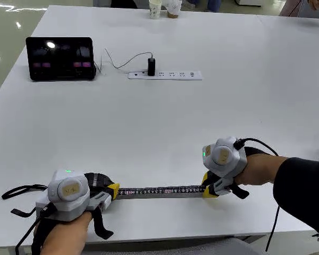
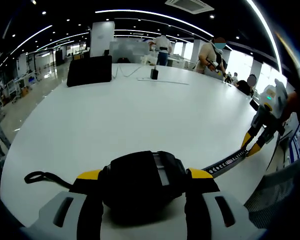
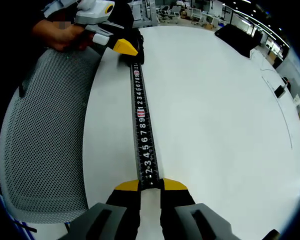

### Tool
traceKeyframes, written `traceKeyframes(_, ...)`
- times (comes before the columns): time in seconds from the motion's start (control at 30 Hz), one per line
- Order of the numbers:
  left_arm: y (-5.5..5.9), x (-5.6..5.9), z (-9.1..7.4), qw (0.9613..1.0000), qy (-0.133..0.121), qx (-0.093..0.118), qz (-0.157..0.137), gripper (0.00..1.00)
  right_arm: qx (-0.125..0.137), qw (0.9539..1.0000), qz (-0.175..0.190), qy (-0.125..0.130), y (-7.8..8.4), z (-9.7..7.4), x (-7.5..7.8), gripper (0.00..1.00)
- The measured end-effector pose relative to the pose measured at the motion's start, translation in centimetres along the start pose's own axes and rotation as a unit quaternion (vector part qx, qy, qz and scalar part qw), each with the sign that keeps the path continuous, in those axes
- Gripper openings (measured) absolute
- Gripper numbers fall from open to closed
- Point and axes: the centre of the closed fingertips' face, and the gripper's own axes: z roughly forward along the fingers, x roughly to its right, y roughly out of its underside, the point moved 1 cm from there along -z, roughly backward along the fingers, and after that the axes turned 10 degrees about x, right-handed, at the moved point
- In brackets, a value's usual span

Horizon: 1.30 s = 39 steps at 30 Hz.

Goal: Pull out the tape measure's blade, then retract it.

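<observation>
A black tape measure case [image 2: 142, 182] sits on the white table, clamped between the yellow-tipped jaws of my left gripper [image 1: 110, 191], at the near left. Its blade [image 1: 159, 190] lies stretched flat along the table toward the right, numbers up [image 3: 142, 130]. My right gripper [image 1: 208, 190] is shut on the blade's end [image 3: 149, 183], pinched between its yellow tips. In the right gripper view the case [image 3: 135, 42] and the left gripper [image 3: 121, 46] sit at the far end of the blade. A black wrist strap [image 1: 21, 189] trails from the case to the left.
A dark tablet [image 1: 60, 58] stands at the back left; a white power strip [image 1: 165, 75] with a black plug and cable lies mid-back. Paper cups [image 1: 155, 8] stand at the far edge. A mesh chair back [image 3: 45, 130] is beside the near table edge. People stand beyond the table.
</observation>
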Motion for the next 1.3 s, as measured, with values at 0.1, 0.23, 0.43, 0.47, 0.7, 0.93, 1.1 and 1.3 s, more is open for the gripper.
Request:
traceKeyframes(0.1, 0.0, 0.0, 0.0, 1.0, 0.0, 0.0, -0.001, 0.61, -0.003, 1.0, -0.001, 0.001, -0.1, 0.0, -0.1, 0.11)
traceKeyframes(0.23, 0.0, 0.0, 0.0, 1.0, 0.001, 0.0, -0.002, 0.62, -0.014, 0.9999, 0.004, 0.006, -0.2, 0.1, 0.0, 0.11)
traceKeyframes(0.43, 0.0, 0.0, 0.0, 1.0, 0.003, 0.0, 0.0, 0.62, -0.02, 0.9997, 0.004, 0.011, -0.2, 0.0, -0.1, 0.12)
traceKeyframes(0.47, 0.1, 0.0, 0.0, 1.0, 0.003, 0.0, 0.002, 0.62, -0.017, 0.9997, 0.008, 0.012, -0.2, 0.0, 0.0, 0.12)
traceKeyframes(0.7, 0.1, 0.0, 0.0, 0.9999, 0.004, -0.004, 0.011, 0.61, -0.017, 0.9997, 0.014, 0.011, -0.3, 0.0, 0.0, 0.11)
traceKeyframes(0.93, 0.2, 0.0, 0.0, 0.9999, 0.004, -0.008, 0.008, 0.6, -0.012, 0.9997, 0.019, 0.01, -0.6, 0.1, 0.0, 0.11)
traceKeyframes(1.1, 0.2, 0.0, 0.0, 0.9999, 0.004, -0.006, 0.008, 0.61, -0.018, 0.9996, 0.021, 0.009, -0.7, 0.2, 0.0, 0.11)
traceKeyframes(1.3, 0.2, 0.0, 0.0, 1.0, 0.004, -0.006, 0.006, 0.61, -0.015, 0.9994, 0.031, 0.01, -1.0, 0.4, -0.1, 0.12)
